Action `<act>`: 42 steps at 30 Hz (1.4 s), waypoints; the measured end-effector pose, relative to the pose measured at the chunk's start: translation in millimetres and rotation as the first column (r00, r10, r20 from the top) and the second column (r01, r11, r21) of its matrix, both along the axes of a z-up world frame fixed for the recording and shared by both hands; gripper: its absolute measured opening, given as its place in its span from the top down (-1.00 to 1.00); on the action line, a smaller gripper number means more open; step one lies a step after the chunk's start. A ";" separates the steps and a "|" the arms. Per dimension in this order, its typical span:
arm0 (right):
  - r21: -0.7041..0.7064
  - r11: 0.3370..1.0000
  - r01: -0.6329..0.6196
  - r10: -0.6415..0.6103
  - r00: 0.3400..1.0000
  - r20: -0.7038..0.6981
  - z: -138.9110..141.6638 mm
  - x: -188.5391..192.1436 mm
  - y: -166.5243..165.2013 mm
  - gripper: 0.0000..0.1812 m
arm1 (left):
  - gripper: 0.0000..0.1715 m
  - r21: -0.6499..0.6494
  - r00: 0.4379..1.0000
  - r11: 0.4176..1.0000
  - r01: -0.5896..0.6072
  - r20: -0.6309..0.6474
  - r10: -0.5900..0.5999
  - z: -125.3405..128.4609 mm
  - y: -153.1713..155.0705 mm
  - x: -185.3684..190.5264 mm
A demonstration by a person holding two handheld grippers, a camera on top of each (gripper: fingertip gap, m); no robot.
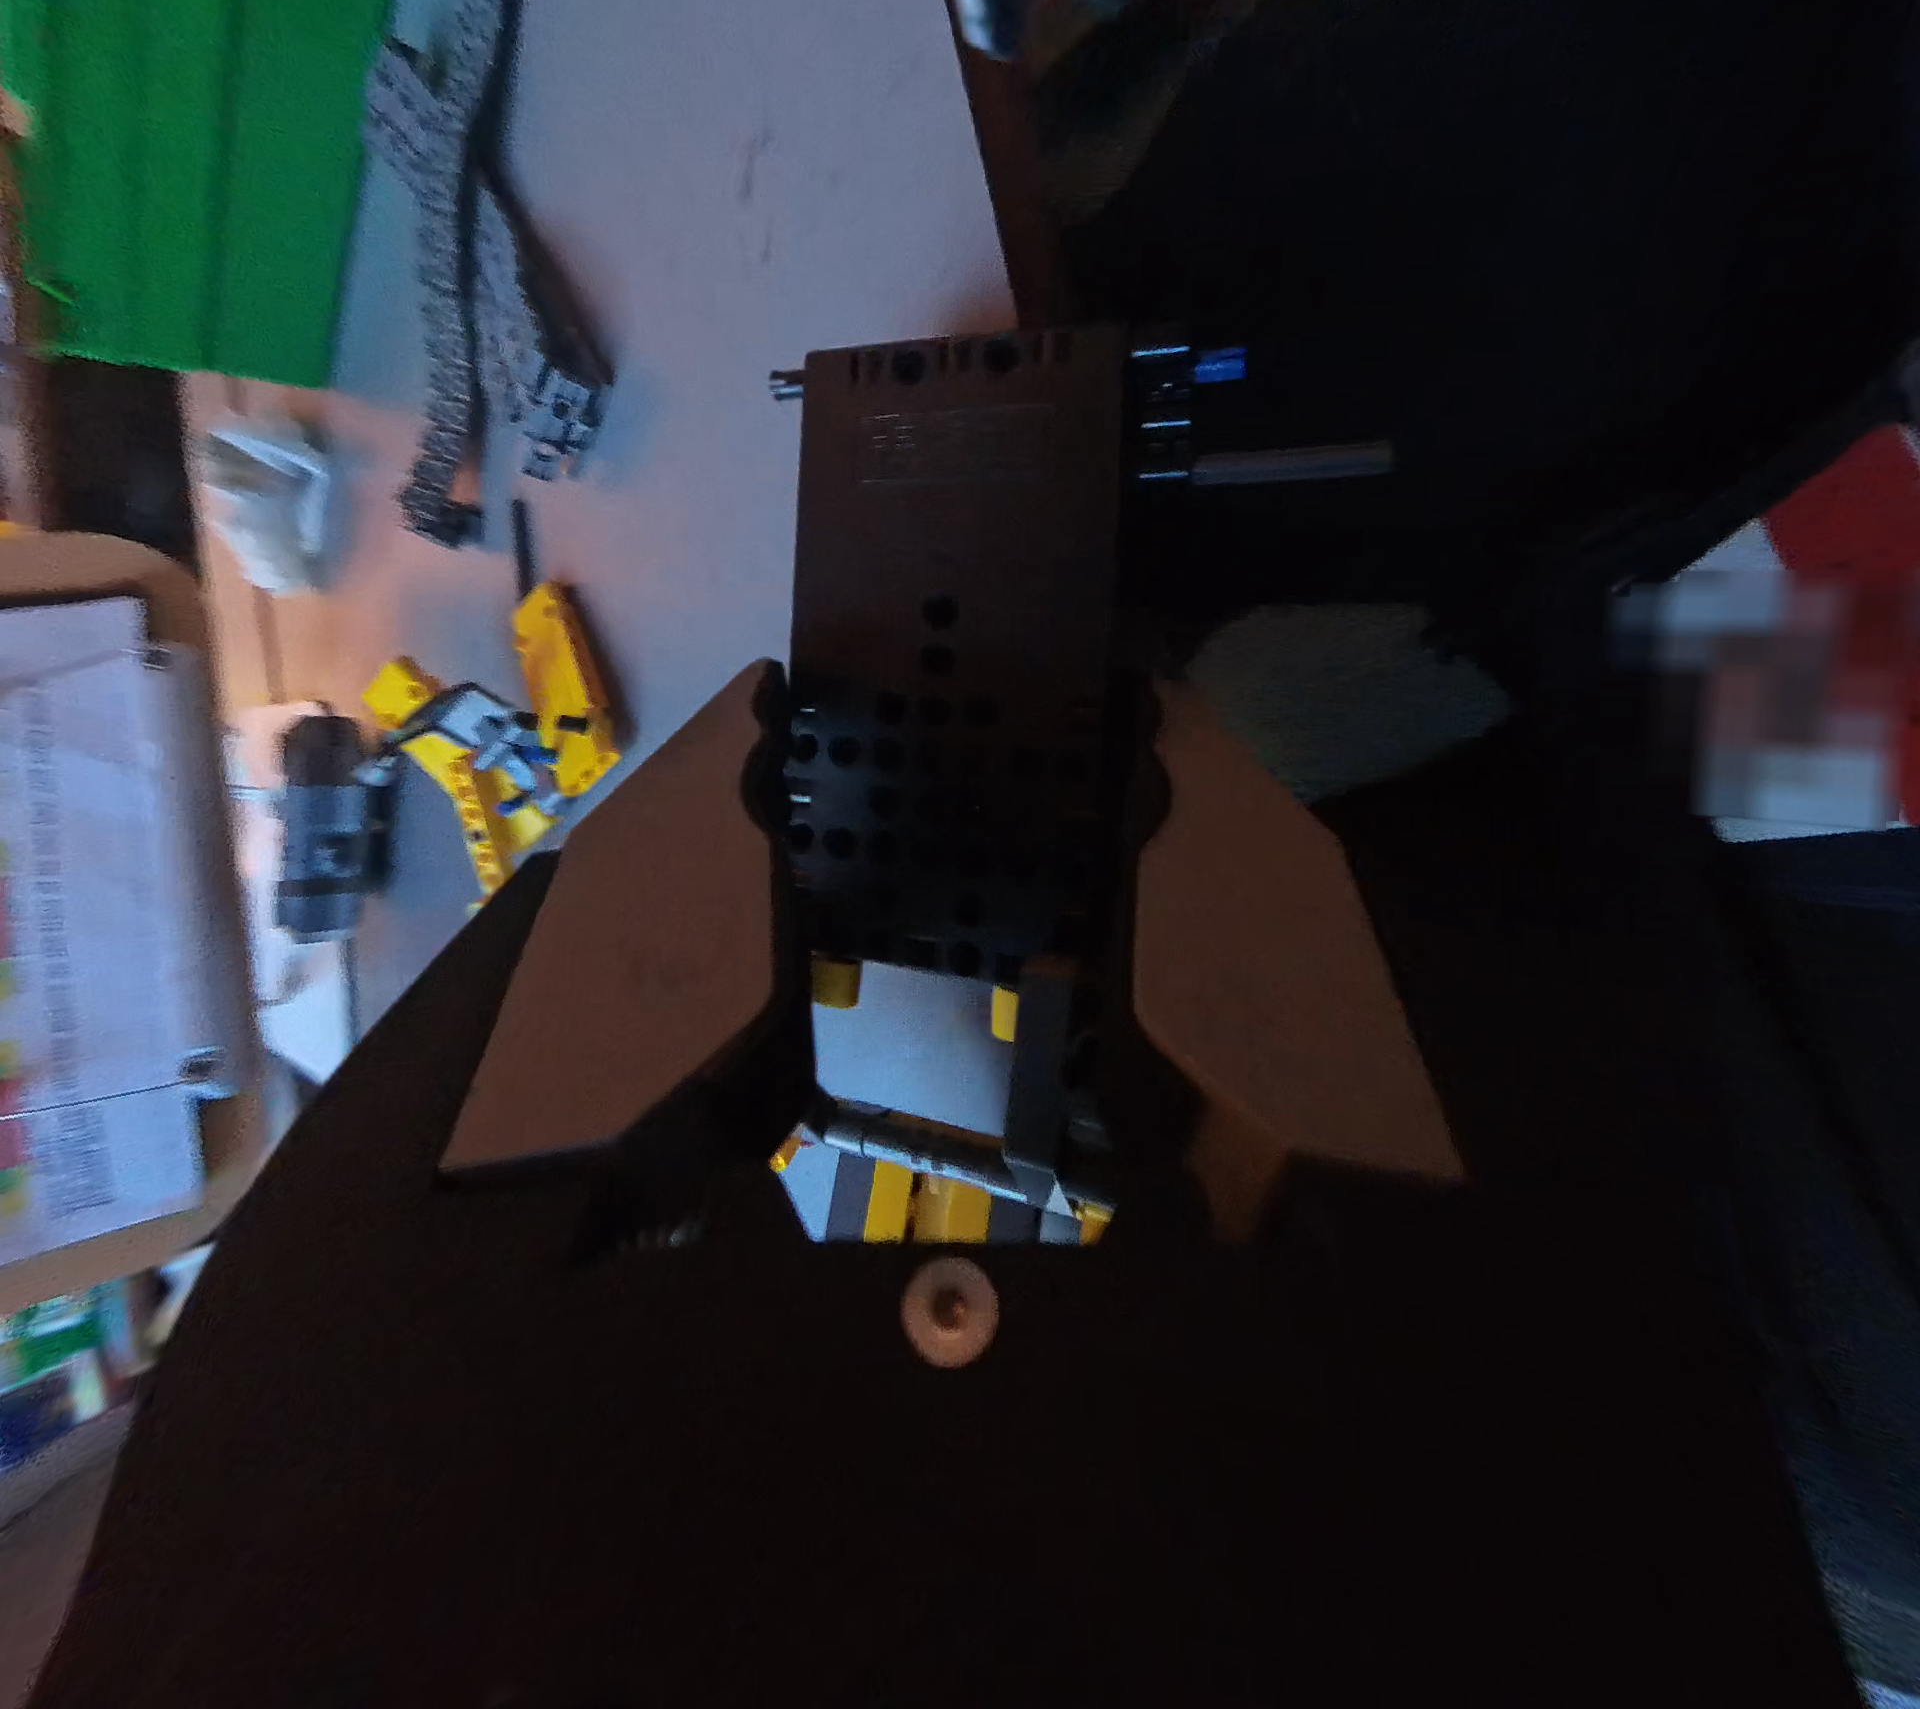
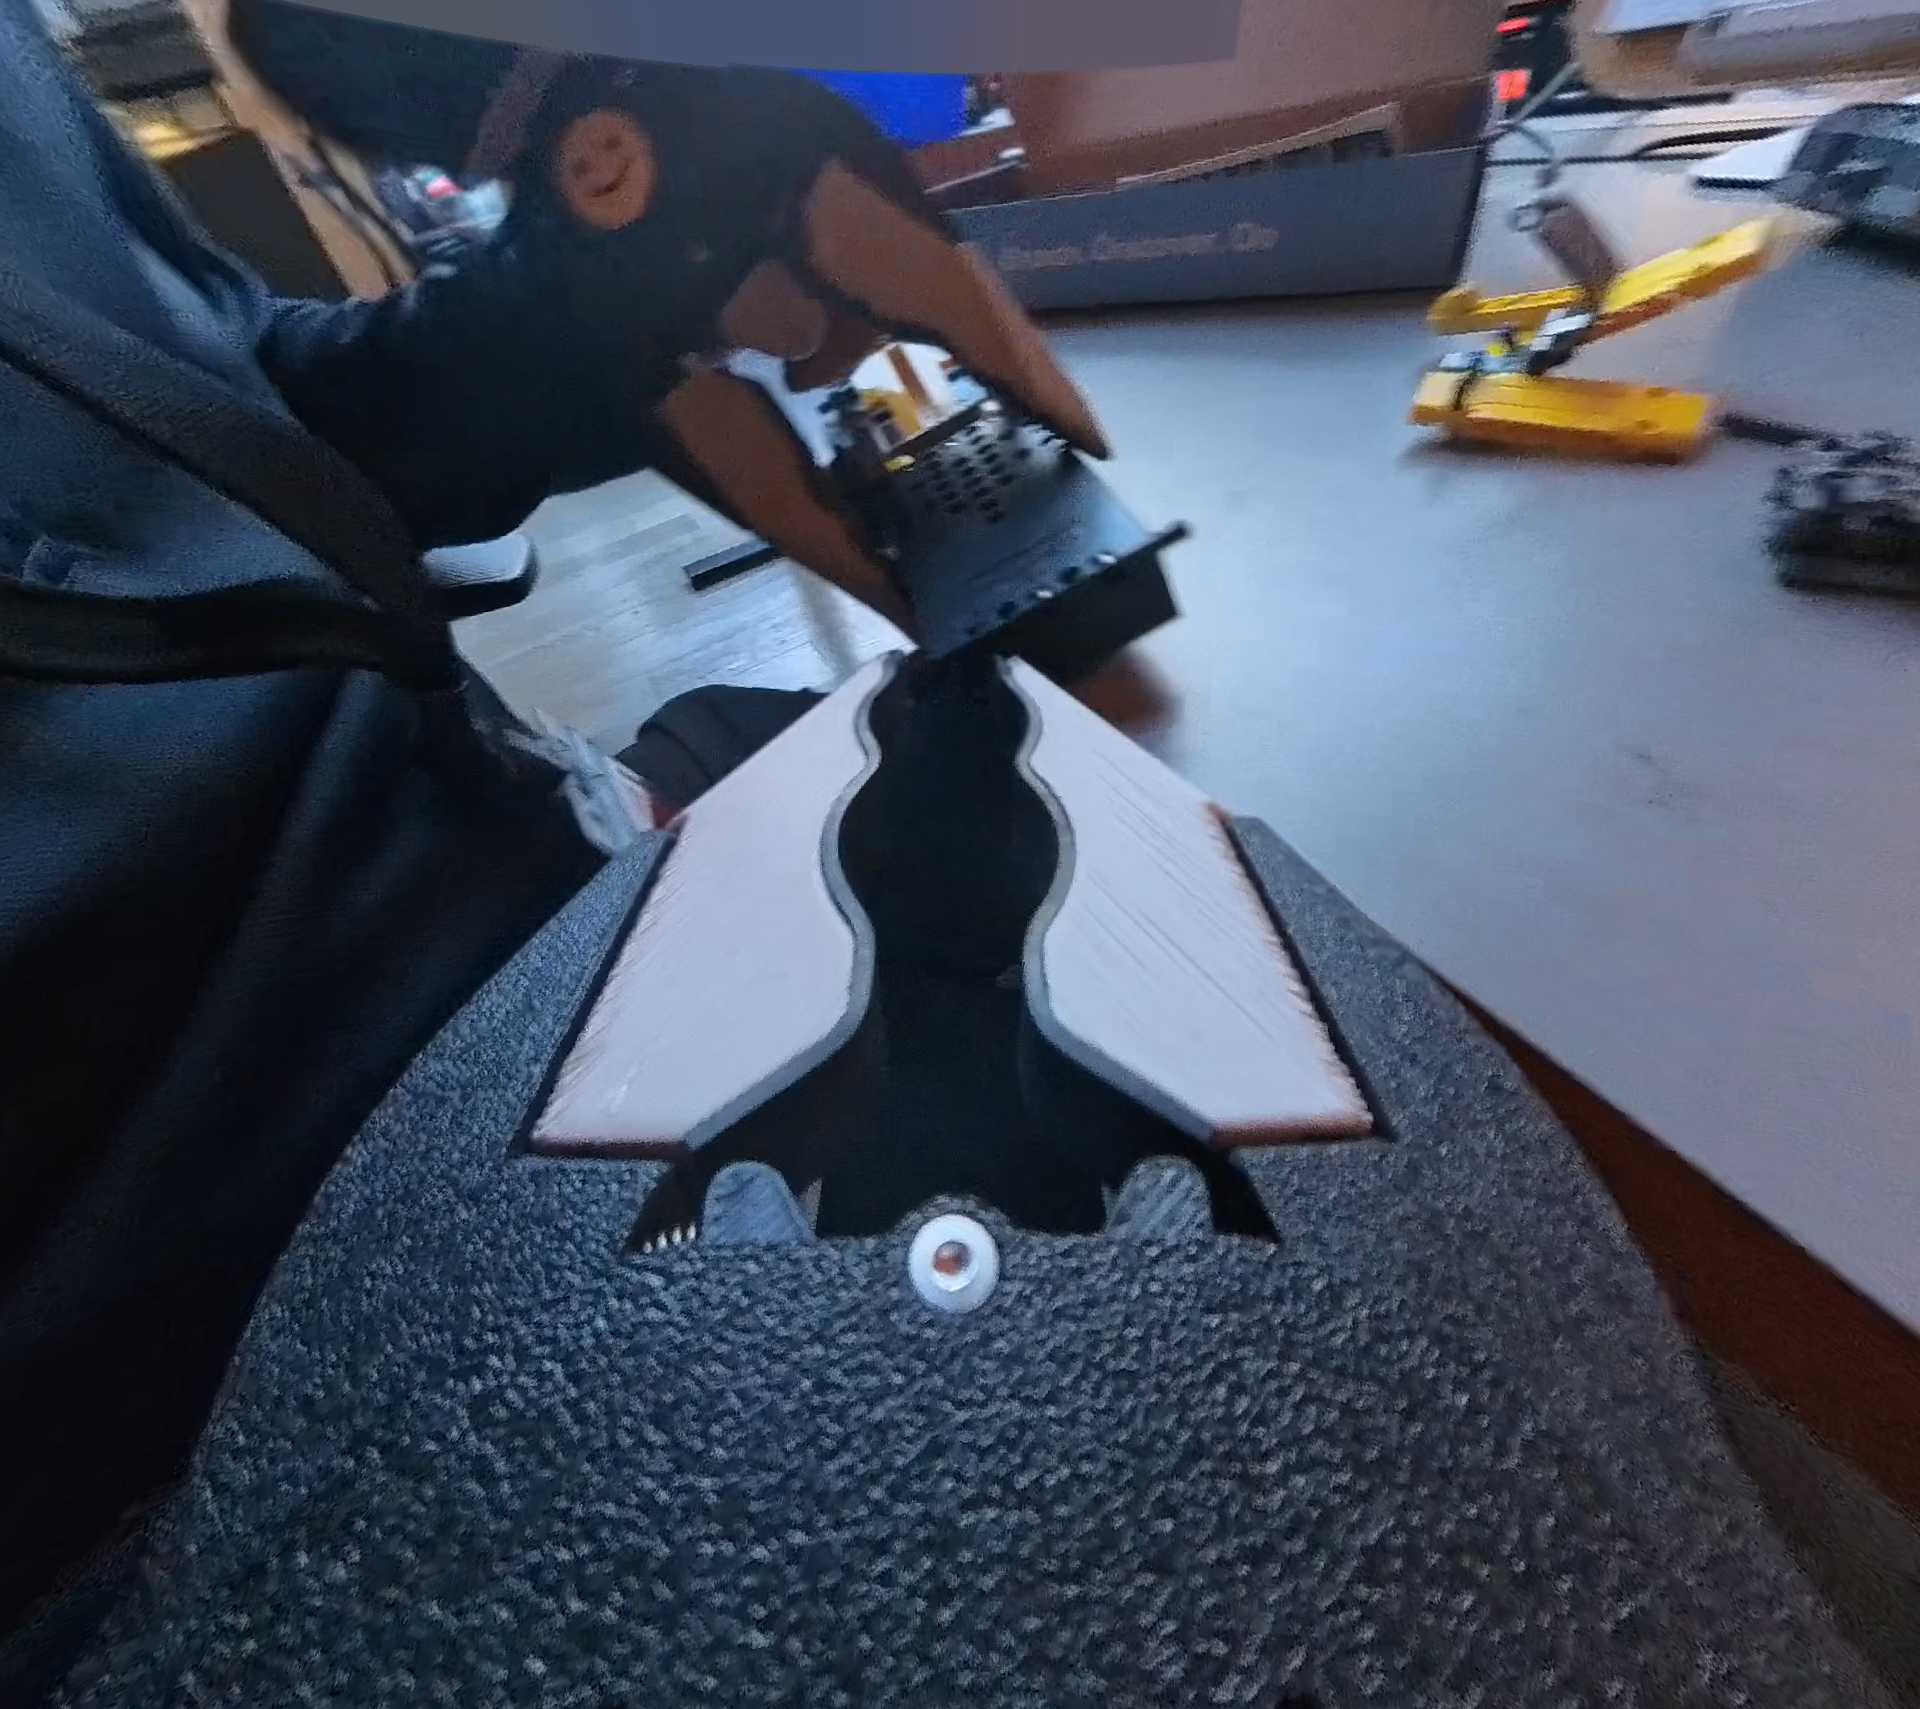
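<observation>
Two grippers are seen above a pale table (image 2: 1455,724). The left gripper (image 1: 961,786) is clamped on a black brick-built block (image 1: 956,579) — a flat, dark piece pierced with rows of round holes, with short yellow pegs at its near end. Both tan fingers (image 1: 665,911) press against the sides of the block, and it is carried clear of the table and tilted, as the right wrist view shows (image 2: 1023,537). At the far end of the block, black connectors with a small blue part (image 1: 1216,366) stick out to the right.

The right gripper (image 2: 951,683) is held just below the far corner of the same block. Its wavy-edged fingers (image 2: 727,932) stand a narrow gap apart, and nothing can be made out between them; whether the tips touch the block cannot be told, as the spot is dark and blurred.

On the table, well apart from the block, a yellow brick-built arm (image 2: 1579,371) lies with its beams hinged open; it is also seen in the left wrist view (image 1: 520,755), just beside a dark grey cylinder-shaped part (image 1: 327,818). Lengths of grey track (image 1: 468,236) lie farther off, beside a green sheet (image 1: 197,70). A cardboard box (image 2: 1236,246) stands at the back of the table, and a printed sheet on a board (image 1: 94,921) is seen at the left edge — too blurred to be made out further.
</observation>
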State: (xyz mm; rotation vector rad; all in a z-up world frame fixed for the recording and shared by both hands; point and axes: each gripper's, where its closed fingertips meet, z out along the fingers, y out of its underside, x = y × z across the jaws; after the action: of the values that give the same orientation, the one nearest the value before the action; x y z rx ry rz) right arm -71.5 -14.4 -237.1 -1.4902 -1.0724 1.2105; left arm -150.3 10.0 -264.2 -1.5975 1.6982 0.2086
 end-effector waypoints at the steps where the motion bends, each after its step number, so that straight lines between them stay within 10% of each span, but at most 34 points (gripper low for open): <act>1: -0.015 0.999 0.032 -0.032 0.999 0.004 1.2 4.4 9.9 0.85 | 0.26 0.041 1.000 0.999 0.013 -0.002 -0.013 1.3 -0.1 0.3; 25: -0.572 0.820 -0.037 0.001 0.998 -0.063 6.9 -40.9 33.3 0.98 | 0.26 0.254 0.997 0.964 0.078 -0.047 -0.068 7.1 -4.2 5.1; 42: -0.687 0.723 0.072 -0.227 0.964 -0.138 -4.4 -43.8 51.3 1.00 | 0.20 0.022 0.998 0.998 -0.054 -0.026 0.055 -15.9 9.4 20.9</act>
State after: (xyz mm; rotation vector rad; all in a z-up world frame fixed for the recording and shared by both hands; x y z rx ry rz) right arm -115.3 36.9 -241.5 -1.8842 -0.3350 1.7050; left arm -129.5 19.4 -280.1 -1.6329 1.6679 0.2752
